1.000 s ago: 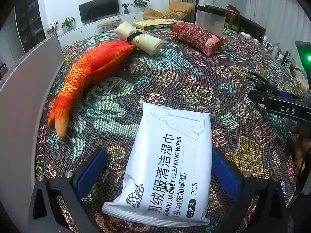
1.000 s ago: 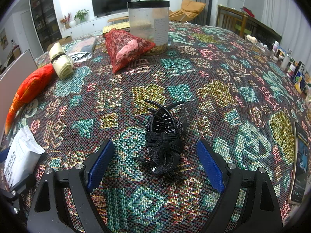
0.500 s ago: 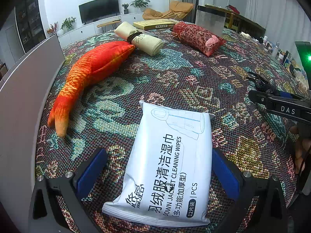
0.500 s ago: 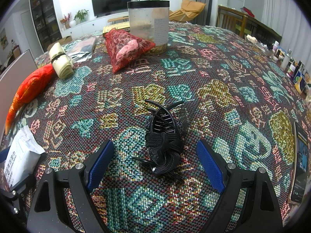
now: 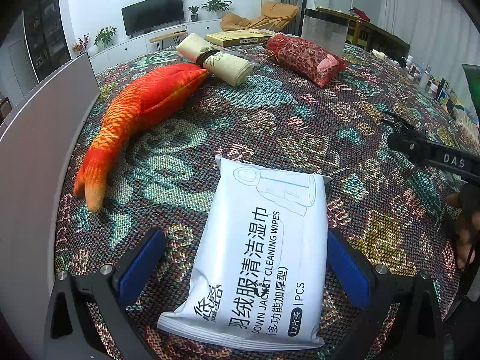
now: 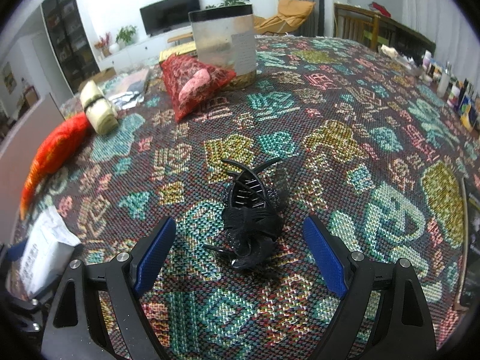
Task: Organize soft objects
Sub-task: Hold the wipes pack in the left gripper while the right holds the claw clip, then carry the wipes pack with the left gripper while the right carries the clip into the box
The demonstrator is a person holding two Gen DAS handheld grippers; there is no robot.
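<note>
Right now both sets of jaws stand wide and grip nothing; the left gripper (image 5: 246,267) straddles the white wipes pack (image 5: 258,252), the right-hand blue pad looks to be at the pack's edge, though contact cannot be told, while the left-hand pad stands clear of it; the pack lies flat near the near edge of the tabletop (image 5: 300,120); the right gripper (image 6: 244,253) straddles a black hair claw with a dark fabric bow (image 6: 252,213), blue pads clear of it on both sides; the claw also sits toward the near edge, right of the pack.

Step, as I read it: pre-grasp on both sides, nothing lifted yet, so the sorting looks barely begun.

Outward from the jaws: an orange plush fish (image 5: 141,120) lies along the left edge, beside a grey upright panel (image 5: 36,156); a rolled cream cloth (image 5: 219,60) with a dark band touches the fish's head end; a red mesh pouch (image 6: 195,85) sits toward the far edge, just in front of a clear canister (image 6: 225,45) with a black lid; a yellow box (image 5: 240,38) lies at the far edge.

Next move, judged: close the left jaws squarely across the pack's width, gently, since it is squashy and slick; the right jaws need to catch the fabric bow or the claw body, not the thin prongs; the drop-off spot is not shown, so the destination cannot be told.
</note>
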